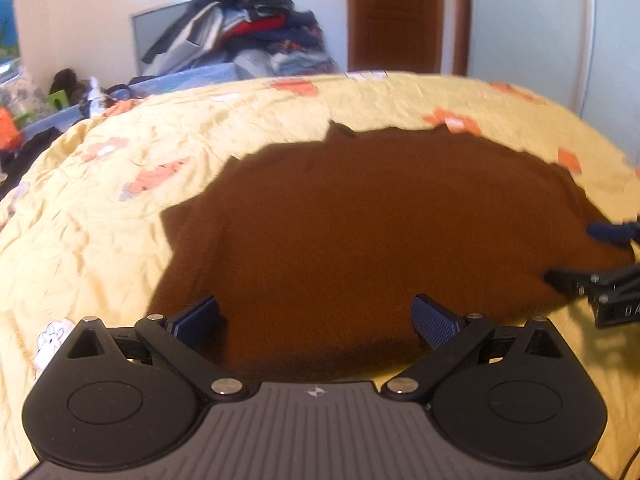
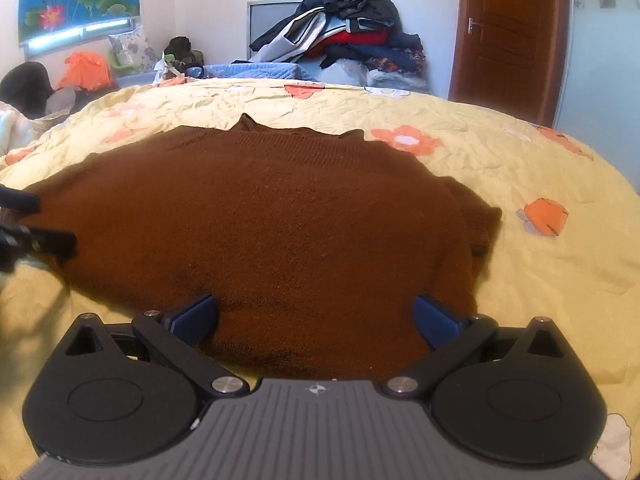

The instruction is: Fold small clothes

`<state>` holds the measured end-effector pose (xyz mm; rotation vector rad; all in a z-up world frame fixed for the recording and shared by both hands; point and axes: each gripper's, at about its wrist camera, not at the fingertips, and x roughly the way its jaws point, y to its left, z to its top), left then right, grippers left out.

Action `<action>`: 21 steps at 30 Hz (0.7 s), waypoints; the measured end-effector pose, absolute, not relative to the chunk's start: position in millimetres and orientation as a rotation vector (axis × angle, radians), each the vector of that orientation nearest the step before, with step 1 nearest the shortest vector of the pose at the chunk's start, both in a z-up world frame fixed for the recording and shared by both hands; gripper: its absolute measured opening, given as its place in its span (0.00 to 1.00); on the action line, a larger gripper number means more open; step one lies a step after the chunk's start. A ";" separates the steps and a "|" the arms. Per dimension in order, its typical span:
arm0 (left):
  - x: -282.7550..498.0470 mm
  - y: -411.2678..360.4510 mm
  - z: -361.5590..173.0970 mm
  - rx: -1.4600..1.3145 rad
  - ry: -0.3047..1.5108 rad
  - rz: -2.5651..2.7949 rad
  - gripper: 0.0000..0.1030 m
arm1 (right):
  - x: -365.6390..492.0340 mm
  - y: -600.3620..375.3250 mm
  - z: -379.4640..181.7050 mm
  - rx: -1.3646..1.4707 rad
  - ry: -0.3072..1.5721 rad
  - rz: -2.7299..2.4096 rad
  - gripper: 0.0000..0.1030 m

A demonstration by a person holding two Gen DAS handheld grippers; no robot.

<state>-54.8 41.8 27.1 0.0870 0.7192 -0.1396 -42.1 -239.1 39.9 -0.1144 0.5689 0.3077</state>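
The brown knitted sweater (image 2: 272,220) is laid flat near the middle of the bed covered in a yellow flowered sheet (image 2: 520,168), hem toward the near edge, where the left tool (image 1: 316,320) and right tool (image 2: 316,318) are held spread, empty, for a hem grasp.

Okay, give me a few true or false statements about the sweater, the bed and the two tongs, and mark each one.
1. The brown sweater lies spread on a yellow floral bedsheet. True.
2. The left tongs are shut on a sleeve. False: they are open, gripping nothing.
3. The right tongs are open at the sweater's near edge. True.
4. The wooden door stands wide open. False: it is closed.
5. A clothes pile sits beyond the bed. True.
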 end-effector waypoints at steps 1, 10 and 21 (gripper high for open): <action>-52.0 44.5 21.7 0.087 0.748 -0.131 1.00 | -42.3 -239.5 39.5 -0.113 0.568 0.308 1.00; -60.7 54.7 32.3 0.041 0.730 -0.114 1.00 | -42.6 -240.2 39.2 -0.111 0.567 0.308 1.00; -73.0 170.8 19.2 -0.770 0.840 -0.041 1.00 | -43.9 -241.4 38.5 -0.109 0.566 0.308 1.00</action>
